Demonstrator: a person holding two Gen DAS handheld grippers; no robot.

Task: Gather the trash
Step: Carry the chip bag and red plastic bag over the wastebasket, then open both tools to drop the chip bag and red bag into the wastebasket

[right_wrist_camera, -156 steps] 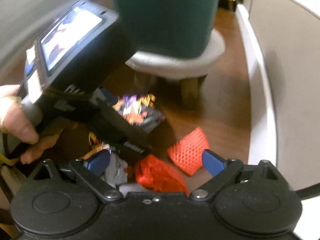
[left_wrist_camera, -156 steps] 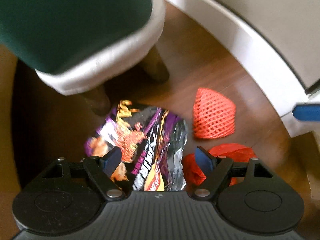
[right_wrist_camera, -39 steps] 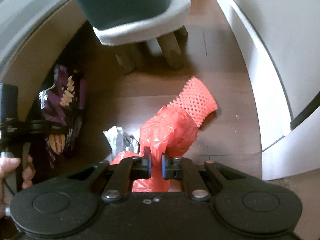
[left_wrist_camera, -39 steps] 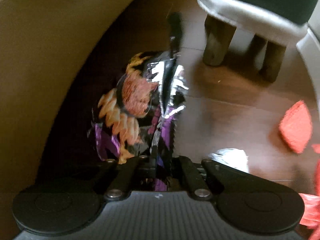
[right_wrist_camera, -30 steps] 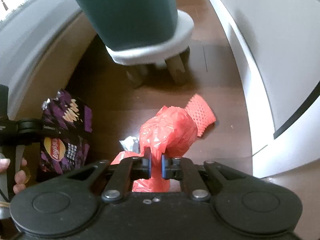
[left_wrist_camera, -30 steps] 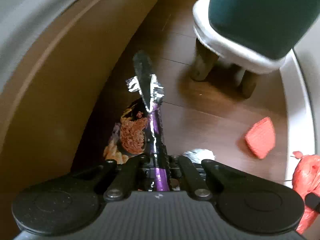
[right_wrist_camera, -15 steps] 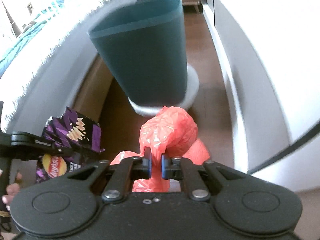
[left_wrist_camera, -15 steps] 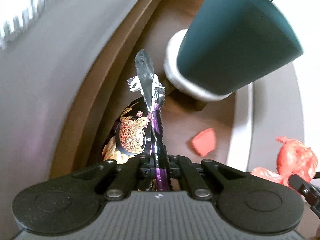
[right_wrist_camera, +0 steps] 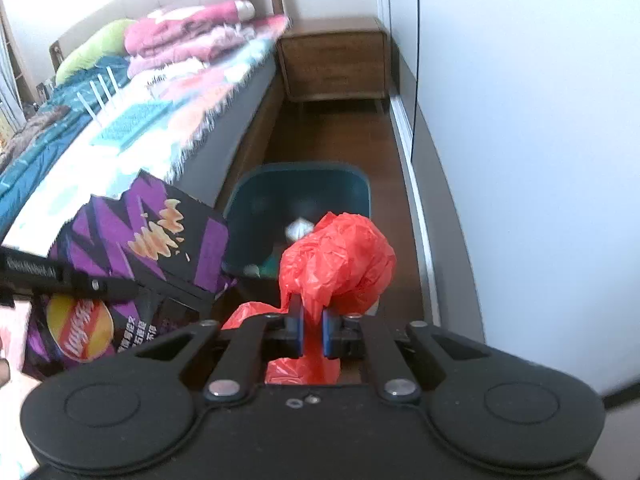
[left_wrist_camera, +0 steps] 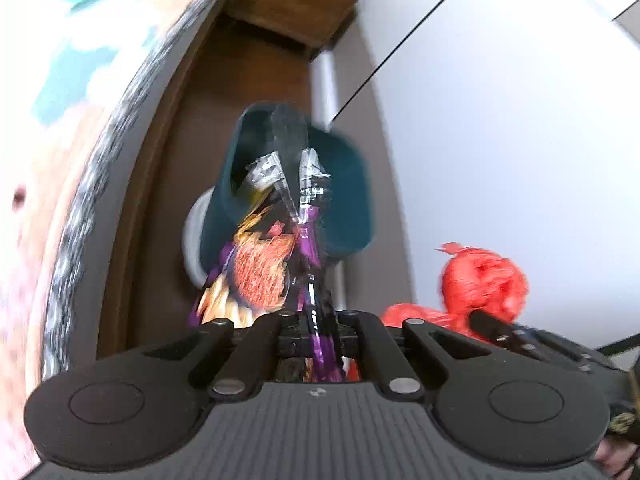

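Observation:
My left gripper is shut on a purple chip bag, which stands edge-on in front of the dark teal trash bin. In the right wrist view the same chip bag hangs at the left. My right gripper is shut on a crumpled red plastic bag, held high above the open teal bin. Small scraps lie inside the bin. The red bag also shows at the right of the left wrist view.
A bed with colourful bedding runs along the left. A wooden nightstand stands at the far end of the narrow wooden floor strip. A white wardrobe wall closes the right side. The bin sits on a white stool.
Both grippers have risen steeply with their loads. The bin, seen from the side before, now shows its open top below. The floor and the red net piece have dropped out of sight.

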